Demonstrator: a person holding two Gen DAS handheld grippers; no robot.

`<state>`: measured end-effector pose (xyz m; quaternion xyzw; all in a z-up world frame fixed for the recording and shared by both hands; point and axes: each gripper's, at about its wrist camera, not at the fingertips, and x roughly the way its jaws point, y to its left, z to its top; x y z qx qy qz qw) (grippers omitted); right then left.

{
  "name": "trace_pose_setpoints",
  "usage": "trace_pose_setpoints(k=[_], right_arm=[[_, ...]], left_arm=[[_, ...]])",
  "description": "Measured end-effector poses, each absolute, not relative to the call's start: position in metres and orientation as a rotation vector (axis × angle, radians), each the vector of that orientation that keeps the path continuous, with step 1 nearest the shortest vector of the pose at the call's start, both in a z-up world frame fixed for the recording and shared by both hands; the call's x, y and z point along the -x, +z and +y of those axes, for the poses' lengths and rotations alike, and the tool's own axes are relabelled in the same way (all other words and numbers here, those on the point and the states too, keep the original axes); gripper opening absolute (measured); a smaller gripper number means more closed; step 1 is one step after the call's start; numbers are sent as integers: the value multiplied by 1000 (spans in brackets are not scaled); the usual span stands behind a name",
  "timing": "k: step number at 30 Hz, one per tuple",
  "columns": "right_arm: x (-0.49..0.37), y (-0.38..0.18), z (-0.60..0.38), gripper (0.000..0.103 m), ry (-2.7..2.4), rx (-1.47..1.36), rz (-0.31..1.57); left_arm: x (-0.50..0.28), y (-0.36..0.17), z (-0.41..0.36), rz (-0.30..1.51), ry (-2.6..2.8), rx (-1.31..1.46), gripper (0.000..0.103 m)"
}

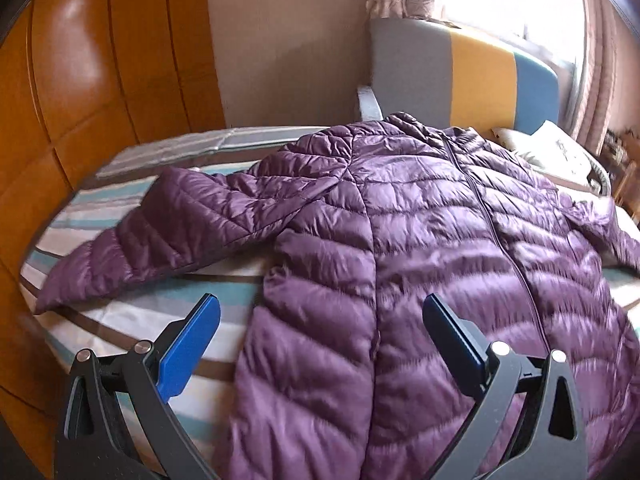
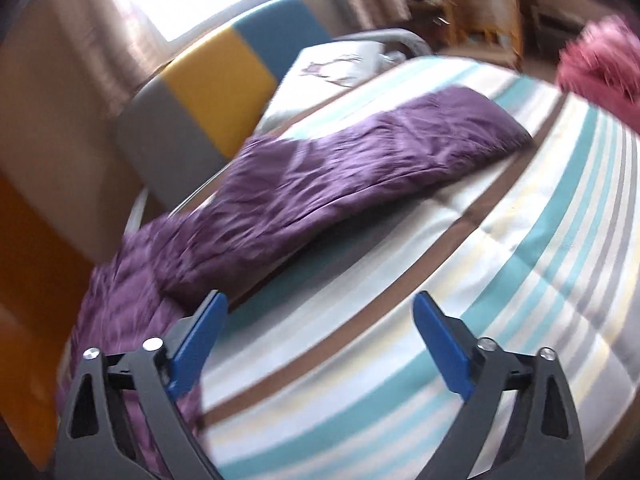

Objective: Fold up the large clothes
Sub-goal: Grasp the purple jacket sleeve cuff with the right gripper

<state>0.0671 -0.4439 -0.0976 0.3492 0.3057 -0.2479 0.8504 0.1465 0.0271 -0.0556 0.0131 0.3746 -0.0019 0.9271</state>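
Observation:
A purple quilted puffer jacket (image 1: 420, 240) lies flat on the striped bed, zip up, collar toward the headboard. Its one sleeve (image 1: 160, 232) stretches out to the left in the left wrist view. My left gripper (image 1: 320, 308) hangs open above the jacket's lower left side, nothing between its blue pads. In the blurred right wrist view the other sleeve (image 2: 360, 152) lies across the bed toward the upper right. My right gripper (image 2: 320, 308) stands open over the bare sheet, its left finger beside the jacket's edge (image 2: 132, 280), holding nothing.
The striped bedsheet (image 2: 500, 260) covers the bed. A headboard of grey, yellow and blue panels (image 1: 460, 76) stands at the far end with a white pillow (image 1: 556, 148) before it. A wooden wardrobe (image 1: 80, 80) lines the left side. A pink fluffy thing (image 2: 604, 64) sits far right.

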Motion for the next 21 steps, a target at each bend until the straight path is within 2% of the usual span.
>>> trace_pose_setpoints(k=[1, 11, 13, 14, 21], right_arm=[[-68, -102, -456, 84, -534, -777, 634], [-77, -122, -519, 81, -631, -953, 537], [-79, -124, -530, 71, -659, -977, 515], [-79, -127, -536, 70, -664, -1002, 499], [-83, -133, -561, 69, -693, -1102, 397]], left_arm=[[-152, -58, 28, 776, 4, -19, 101], [-188, -86, 33, 807, 60, -67, 101], [-189, -95, 36, 814, 67, -75, 101], [-188, -99, 36, 818, 64, -75, 101], [-190, -112, 48, 847, 42, -6, 101]])
